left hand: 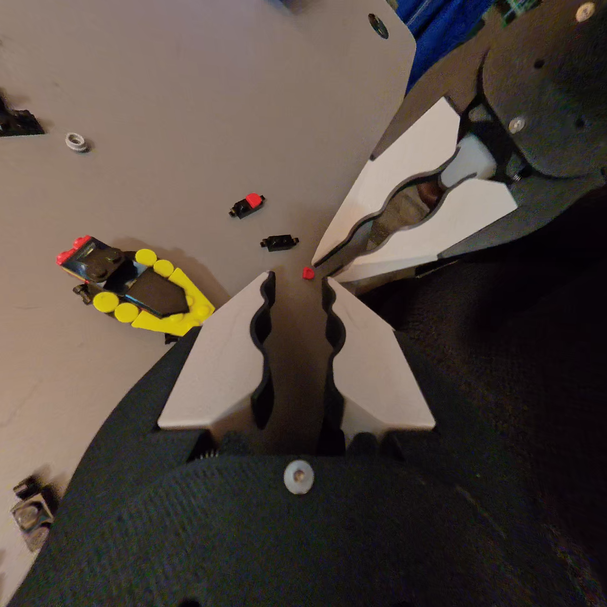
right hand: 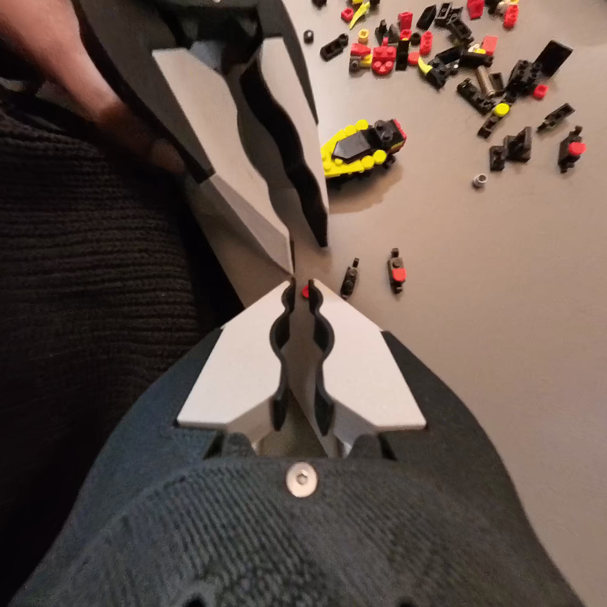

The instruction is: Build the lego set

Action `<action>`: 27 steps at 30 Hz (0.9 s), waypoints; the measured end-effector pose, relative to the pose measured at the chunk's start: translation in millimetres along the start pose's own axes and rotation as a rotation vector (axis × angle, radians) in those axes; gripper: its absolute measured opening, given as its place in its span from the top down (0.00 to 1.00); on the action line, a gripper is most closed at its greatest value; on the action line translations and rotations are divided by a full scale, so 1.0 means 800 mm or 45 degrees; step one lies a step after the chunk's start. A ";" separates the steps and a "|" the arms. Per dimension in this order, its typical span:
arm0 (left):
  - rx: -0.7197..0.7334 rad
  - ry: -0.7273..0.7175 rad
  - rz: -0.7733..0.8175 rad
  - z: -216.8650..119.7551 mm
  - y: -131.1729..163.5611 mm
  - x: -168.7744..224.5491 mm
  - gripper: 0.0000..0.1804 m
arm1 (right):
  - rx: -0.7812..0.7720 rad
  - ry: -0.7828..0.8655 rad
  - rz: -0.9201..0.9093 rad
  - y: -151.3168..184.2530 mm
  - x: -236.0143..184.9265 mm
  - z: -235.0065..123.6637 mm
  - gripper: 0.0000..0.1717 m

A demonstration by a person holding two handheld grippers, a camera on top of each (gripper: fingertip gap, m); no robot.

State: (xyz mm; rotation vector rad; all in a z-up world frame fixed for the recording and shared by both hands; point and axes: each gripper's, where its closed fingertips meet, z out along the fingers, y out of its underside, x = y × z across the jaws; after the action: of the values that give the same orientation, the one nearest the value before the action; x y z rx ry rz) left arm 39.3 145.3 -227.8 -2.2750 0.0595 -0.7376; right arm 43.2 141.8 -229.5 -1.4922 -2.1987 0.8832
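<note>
The tiny red plastic piece (left hand: pixel 308 273) sits just off the near edge of the grey table (left hand: pixel 164 98), where the two grippers meet tip to tip. It is too small to show a clear long axis; its rounded edge seems to face the right gripper's tips.

The right gripper (right hand: pixel 302 282) has its jaws almost together. The red piece lies against one pad, with a sliver of daylight on the other side, so I cannot tell whether it is truly pinched. The left gripper (left hand: pixel 298 276) is spread, its fingertips on either side of the piece without pressing on it.

Just beyond lies a small black clip brick (left hand: pixel 279 243), and past that a black clip brick with a red tile on top (left hand: pixel 247 205). Off to the side rests a yellow and black toy-brick boat model (left hand: pixel 131 289), its pointed nose aimed towards the grippers. A little grey ring (left hand: pixel 76 142) lies farther off, and a scatter of loose red, black and yellow bricks (right hand: pixel 443 56) covers the far part of the table. A hand (right hand: pixel 98 98) and a black knitted garment (right hand: pixel 82 262) crowd the near side.
</note>
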 end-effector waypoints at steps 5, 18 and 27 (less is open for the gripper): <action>0.013 -0.027 0.007 -0.006 -0.002 -0.003 0.86 | -0.066 0.051 -0.063 0.010 0.005 0.009 0.95; 0.065 -0.049 0.022 -0.019 -0.010 -0.011 0.86 | 0.192 -0.109 0.256 -0.016 0.014 -0.017 1.00; 0.202 -0.127 -0.013 -0.061 -0.036 -0.038 0.88 | 0.129 -0.028 0.121 -0.011 0.011 -0.010 0.98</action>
State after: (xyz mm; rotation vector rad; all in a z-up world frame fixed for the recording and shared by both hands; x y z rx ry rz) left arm -16.5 142.7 -196.0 -2.1579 -0.0561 -0.6114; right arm 38.6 149.9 -218.0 -1.5564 -2.0797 1.0299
